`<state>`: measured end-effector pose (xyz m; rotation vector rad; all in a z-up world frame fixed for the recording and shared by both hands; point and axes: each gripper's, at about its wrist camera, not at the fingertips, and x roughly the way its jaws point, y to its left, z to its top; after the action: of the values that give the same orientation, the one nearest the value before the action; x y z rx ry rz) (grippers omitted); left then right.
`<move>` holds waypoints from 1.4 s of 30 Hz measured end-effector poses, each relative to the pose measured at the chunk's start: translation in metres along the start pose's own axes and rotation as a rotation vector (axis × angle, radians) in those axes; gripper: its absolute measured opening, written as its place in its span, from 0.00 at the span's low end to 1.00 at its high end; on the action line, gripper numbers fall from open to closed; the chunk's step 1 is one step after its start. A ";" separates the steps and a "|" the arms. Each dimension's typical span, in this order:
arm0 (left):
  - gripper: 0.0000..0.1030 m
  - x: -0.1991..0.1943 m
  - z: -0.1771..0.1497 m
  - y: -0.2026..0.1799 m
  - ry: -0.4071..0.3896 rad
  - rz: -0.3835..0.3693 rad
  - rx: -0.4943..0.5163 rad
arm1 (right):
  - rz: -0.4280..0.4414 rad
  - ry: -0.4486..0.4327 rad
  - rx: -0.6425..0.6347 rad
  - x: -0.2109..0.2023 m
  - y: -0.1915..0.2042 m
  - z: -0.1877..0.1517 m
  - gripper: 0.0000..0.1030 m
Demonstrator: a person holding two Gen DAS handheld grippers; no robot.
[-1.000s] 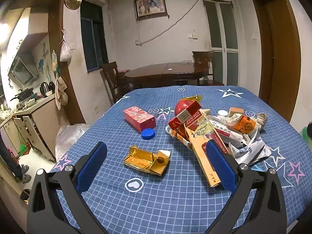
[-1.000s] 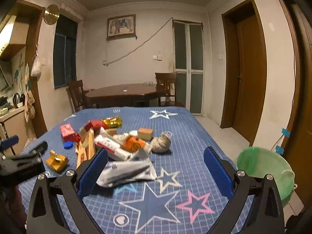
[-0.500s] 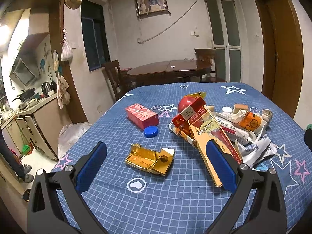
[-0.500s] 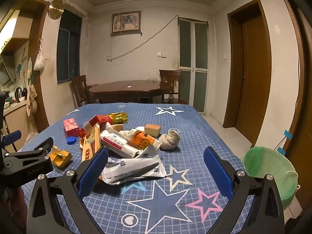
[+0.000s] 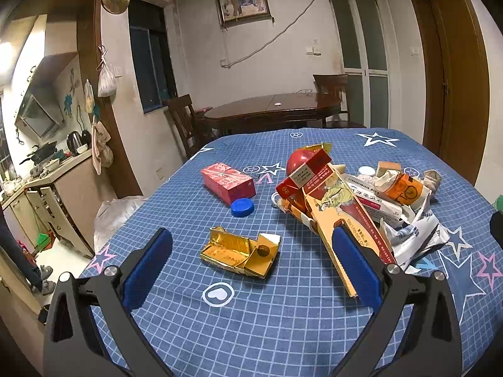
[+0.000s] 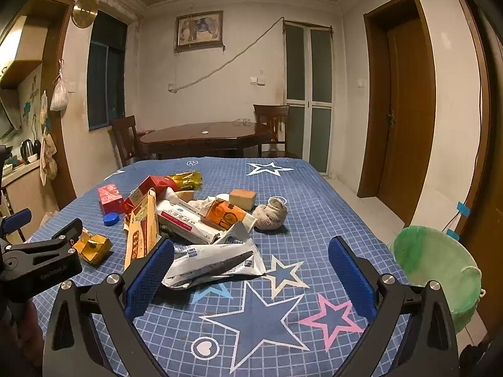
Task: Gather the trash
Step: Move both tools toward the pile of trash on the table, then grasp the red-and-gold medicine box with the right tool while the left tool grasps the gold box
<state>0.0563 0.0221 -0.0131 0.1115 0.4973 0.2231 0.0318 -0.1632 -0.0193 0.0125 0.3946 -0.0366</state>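
Observation:
Trash lies on a blue star-patterned tablecloth (image 5: 283,320). A flattened gold box (image 5: 240,251) lies just ahead of my open, empty left gripper (image 5: 251,267). Beyond it are a blue cap (image 5: 242,207), a pink box (image 5: 228,182) and a pile with a long orange carton (image 5: 345,220) and red packs (image 5: 305,172). My right gripper (image 6: 251,270) is open and empty, with a white wrapper (image 6: 213,262) just ahead of it. A green-lined trash bin (image 6: 437,270) stands on the floor to the right of the table.
The pile also holds a white box (image 6: 185,220), an orange pack (image 6: 224,213), a tan block (image 6: 242,198) and a grey cloth ball (image 6: 270,213). The left gripper shows at the left in the right wrist view (image 6: 37,251). A wooden table (image 6: 204,135) and chairs stand behind.
Both grippers have moved slightly forward and lower toward the trash; the items look larger and nearer. Both stay open and empty.

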 end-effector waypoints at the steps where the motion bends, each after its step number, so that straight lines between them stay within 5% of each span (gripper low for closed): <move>1: 0.95 0.000 0.000 0.000 0.001 0.001 0.001 | 0.000 0.004 0.000 0.001 0.000 -0.001 0.95; 30: 0.95 -0.001 -0.004 0.005 0.004 0.017 0.004 | -0.010 0.064 -0.040 0.012 0.007 -0.011 0.95; 35: 0.95 0.026 -0.008 0.034 0.122 -0.074 -0.084 | 0.009 0.067 -0.048 0.016 0.006 -0.010 0.95; 42: 0.95 0.043 -0.017 0.097 0.166 -0.047 -0.225 | 0.091 0.082 -0.090 0.029 0.014 -0.008 0.95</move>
<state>0.0664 0.1277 -0.0324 -0.1397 0.6361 0.2419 0.0564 -0.1498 -0.0379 -0.0568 0.4767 0.0717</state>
